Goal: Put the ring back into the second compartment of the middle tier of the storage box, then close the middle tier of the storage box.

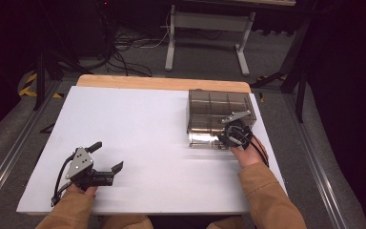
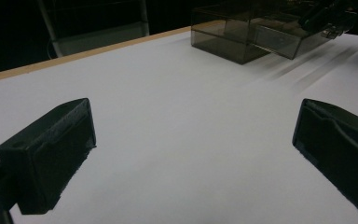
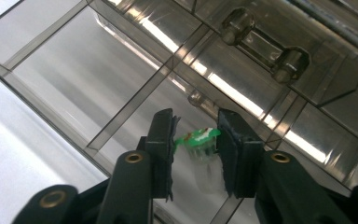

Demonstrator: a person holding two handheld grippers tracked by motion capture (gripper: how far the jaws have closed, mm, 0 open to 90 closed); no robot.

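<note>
high view: the right tool (image 1: 235, 135) sits at the near edge of a smoky clear compartment box (image 1: 209, 107) standing at the far right of the white counter (image 1: 138, 129), with the person's right hand (image 1: 248, 155) behind it. right gripper view shows its jaws narrow, over one compartment of the box, with a small green-and-clear object (image 3: 199, 143) between them; the right pad meets it, while contact on the left pad is too blurred to tell. the left tool (image 1: 106, 160) rests low over bare counter at the near left, well apart from the box, its jaws spread wide with nothing between them in left gripper view.
</note>
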